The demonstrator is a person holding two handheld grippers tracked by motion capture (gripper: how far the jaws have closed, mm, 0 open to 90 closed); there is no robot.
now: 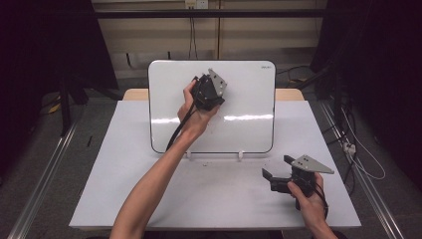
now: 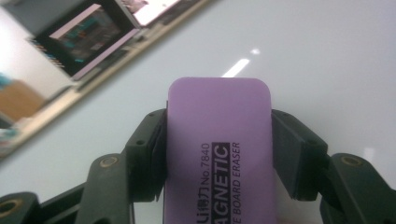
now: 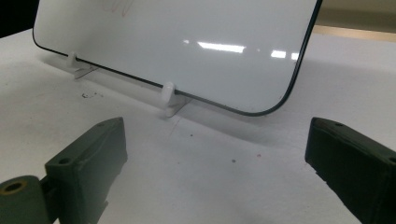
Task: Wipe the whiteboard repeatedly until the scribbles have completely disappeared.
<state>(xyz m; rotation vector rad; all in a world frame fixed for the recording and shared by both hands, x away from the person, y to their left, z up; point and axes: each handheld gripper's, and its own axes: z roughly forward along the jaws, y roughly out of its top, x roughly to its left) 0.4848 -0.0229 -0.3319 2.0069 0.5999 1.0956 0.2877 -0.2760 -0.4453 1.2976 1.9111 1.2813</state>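
Note:
A white board [image 1: 244, 94] stands tilted on two small white feet at the back of the table. My left gripper [image 1: 206, 92] is raised against its face, shut on a purple magnetic board eraser [image 2: 218, 149] that presses flat toward the board surface [image 2: 317, 60]. My right gripper [image 1: 274, 167] rests low on the table at the front right, open, with nothing between its jaws. In the right gripper view the board [image 3: 187, 42] stands ahead, with a faint red mark near its top left.
The white table top [image 1: 209, 194] carries a few dark specks near the board's feet [image 3: 169, 100]. A wooden strip [image 1: 288, 93] shows behind the board. Cables hang off the right side. Dark curtains flank the scene.

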